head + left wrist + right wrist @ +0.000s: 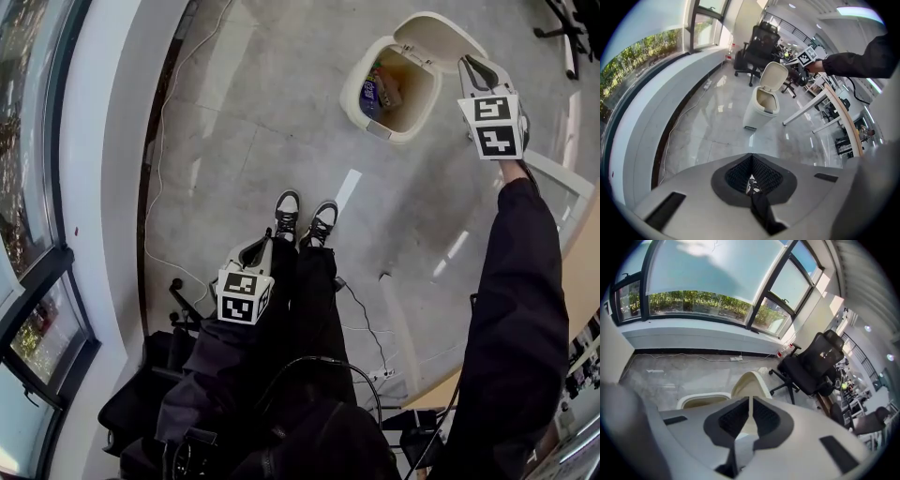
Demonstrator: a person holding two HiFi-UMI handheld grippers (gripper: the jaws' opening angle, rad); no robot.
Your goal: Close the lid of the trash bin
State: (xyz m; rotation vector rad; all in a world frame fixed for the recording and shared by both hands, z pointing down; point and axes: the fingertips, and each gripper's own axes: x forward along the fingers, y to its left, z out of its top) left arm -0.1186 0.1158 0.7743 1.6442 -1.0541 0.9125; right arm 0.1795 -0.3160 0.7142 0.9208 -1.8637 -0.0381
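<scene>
Standing open on the pale floor, a cream trash bin point(367, 80) is seen toward 1 o'clock in the head view, well ahead of the person's shoes point(305, 217). Its lid point(441, 36) is raised on the far rim and leans away from the mouth toward 1 o'clock, so the inside with its rubbish is laid bare.

The right gripper point(467, 62) is held out on a dark-sleeved arm, just at 3 o'clock of the lid and beside its outer edge. Its jaws are pressed together with nothing between them. In the right gripper view the rounded top of the lid is shown straight beyond the jaw tips, with the bin's open rim lower, at 8 o'clock. Whether the tips touch the lid cannot be told.

The left gripper point(263, 244) is kept low by the person's legs, well apart from the bin, with its jaws likewise clenched and empty. It is plainly the farther of the two.

The coming move is judged to turn on this: the lid's free edge lies between the right gripper and the mouth, so a push from 1 o'clock toward 7 o'clock, across the hinge line, would be needed to swing it down.
</scene>
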